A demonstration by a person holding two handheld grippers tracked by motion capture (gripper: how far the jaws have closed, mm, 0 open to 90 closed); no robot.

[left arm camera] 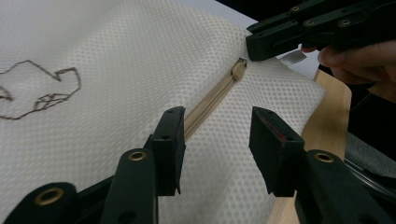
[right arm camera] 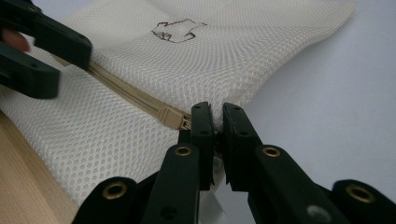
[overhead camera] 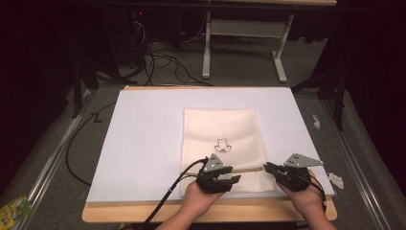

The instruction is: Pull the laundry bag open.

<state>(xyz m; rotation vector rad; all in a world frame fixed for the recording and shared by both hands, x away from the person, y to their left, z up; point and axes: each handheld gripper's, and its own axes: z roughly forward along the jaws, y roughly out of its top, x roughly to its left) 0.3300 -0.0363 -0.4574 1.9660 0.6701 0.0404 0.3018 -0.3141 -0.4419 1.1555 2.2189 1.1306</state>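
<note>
pinching mesh bag (right arm camera: 140,140) edge, right gripper (right arm camera: 215,122); left gripper (left arm camera: 215,135) jaws wide; no legible writing.

mesh bag (overhead camera: 220,128) | cream, zipped | flat on white sheet (overhead camera: 143,139)

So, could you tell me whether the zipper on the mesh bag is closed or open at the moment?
Closed: the zipper teeth sit meshed along the mesh bag, with the slider at the end by the right gripper.
</note>
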